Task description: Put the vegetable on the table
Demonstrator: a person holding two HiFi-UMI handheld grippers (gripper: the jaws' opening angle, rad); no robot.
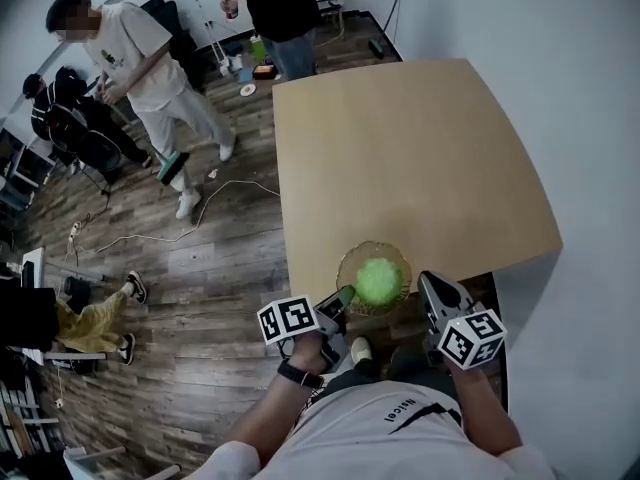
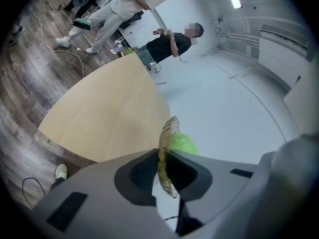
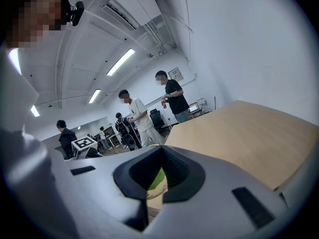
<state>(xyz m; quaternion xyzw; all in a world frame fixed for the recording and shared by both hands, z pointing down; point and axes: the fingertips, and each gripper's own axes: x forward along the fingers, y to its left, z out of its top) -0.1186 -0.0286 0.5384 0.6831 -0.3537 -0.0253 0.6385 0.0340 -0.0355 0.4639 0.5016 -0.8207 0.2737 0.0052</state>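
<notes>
Matt pale wood table (image 1: 420, 158), translucent amber bowl (image 1: 346, 264), grey plank floor (image 1: 200, 268)

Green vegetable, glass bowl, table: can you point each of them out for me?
Green vegetable (image 1: 379, 280): head view, middle of its leafy top.
Glass bowl (image 1: 372, 246): head view, far part of its rim.
Table (image 1: 400, 148): head view, bare wooden top.

Near edge of the table (image 1: 420, 158): a bowl (image 1: 343, 268)
The vegetable (image 1: 379, 280) lies in it; people (image 1: 150, 68) stand beyond the far left corner (well apart from it).
</notes>
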